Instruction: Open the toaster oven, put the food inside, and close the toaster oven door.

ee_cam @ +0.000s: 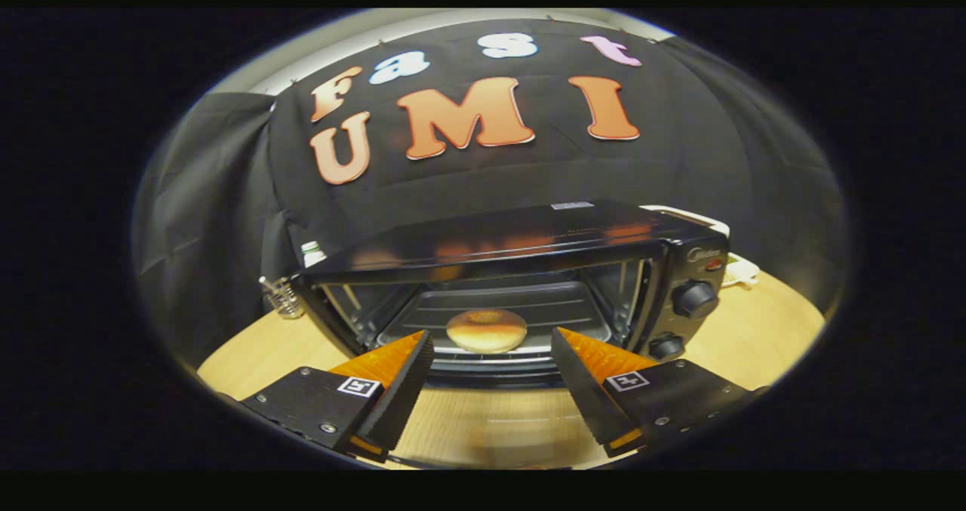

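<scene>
Light wooden tabletop (755, 337), far side hidden by oven | black toaster oven (521, 247), door down, its glass hard to make out below the fingers | gripper (492, 345) fingers spread apart, holding nothing | round golden-brown bun (487, 330) on the oven rack, just beyond the fingertips | two black knobs (693, 298).

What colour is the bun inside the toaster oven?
Golden brown bun, gripper view, beyond the open gripper.

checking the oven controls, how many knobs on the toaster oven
2, both on the toaster oven right-hand panel: upper knob, lower knob below it, just beyond the open gripper. None look hidden.
</scene>
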`<state>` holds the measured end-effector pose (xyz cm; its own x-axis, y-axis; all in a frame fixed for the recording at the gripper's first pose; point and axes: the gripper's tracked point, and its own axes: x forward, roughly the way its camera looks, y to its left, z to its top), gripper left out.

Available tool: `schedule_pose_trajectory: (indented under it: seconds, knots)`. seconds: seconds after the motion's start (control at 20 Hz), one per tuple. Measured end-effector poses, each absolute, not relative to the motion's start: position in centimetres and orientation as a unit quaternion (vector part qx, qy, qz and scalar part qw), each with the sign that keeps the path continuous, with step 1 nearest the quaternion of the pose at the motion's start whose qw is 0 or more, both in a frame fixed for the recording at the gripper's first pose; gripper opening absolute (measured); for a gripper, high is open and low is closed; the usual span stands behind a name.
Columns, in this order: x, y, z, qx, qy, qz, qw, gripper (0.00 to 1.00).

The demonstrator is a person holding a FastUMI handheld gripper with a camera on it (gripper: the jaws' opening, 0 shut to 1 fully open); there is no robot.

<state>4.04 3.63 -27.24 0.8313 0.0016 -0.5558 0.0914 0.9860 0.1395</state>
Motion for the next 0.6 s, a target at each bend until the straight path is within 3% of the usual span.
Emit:
schedule_pose_trajectory:
  seconds: [0.6]
  knots:
    - [-8.3, 4.3, -28.8, 0.076, 0.358, 0.012, 0.931, 0.93]
